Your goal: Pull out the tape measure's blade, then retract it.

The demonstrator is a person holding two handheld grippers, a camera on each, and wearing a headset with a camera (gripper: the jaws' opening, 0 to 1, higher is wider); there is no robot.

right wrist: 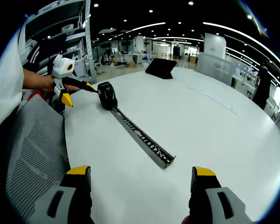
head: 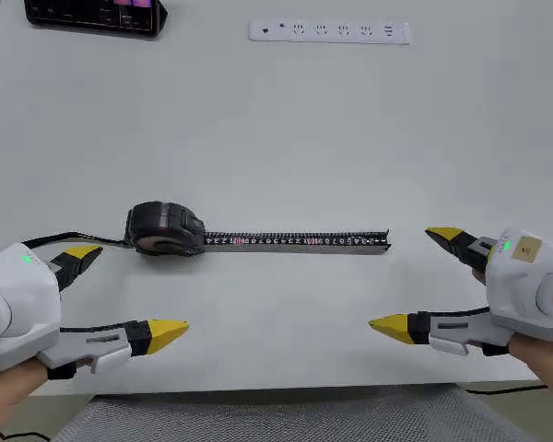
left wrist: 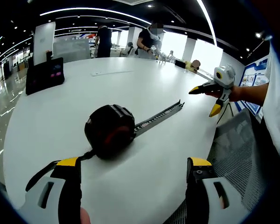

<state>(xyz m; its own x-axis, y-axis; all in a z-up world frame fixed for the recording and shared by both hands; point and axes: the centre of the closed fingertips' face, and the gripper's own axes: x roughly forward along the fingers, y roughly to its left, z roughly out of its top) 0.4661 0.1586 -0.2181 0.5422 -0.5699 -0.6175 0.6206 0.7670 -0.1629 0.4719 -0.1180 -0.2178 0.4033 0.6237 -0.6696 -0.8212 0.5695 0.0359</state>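
Observation:
A black tape measure (head: 164,228) lies on the white table (head: 286,120), its blade (head: 295,239) drawn out to the right, ending in a hook (head: 386,240). My left gripper (head: 129,290) stands open just left of and nearer than the case (left wrist: 110,129), not touching it. On the other side, my right gripper (head: 419,281) is open beside the blade's end (right wrist: 165,161), with nothing between its fingers. The right gripper (left wrist: 210,95) also appears in the left gripper view, and the left gripper (right wrist: 74,91) in the right gripper view.
A white power strip (head: 329,31) lies at the far edge and a dark tablet (head: 96,14) stands at the far left. A grey mesh chair (head: 258,416) sits below the table's near edge. People stand in the background (left wrist: 149,39).

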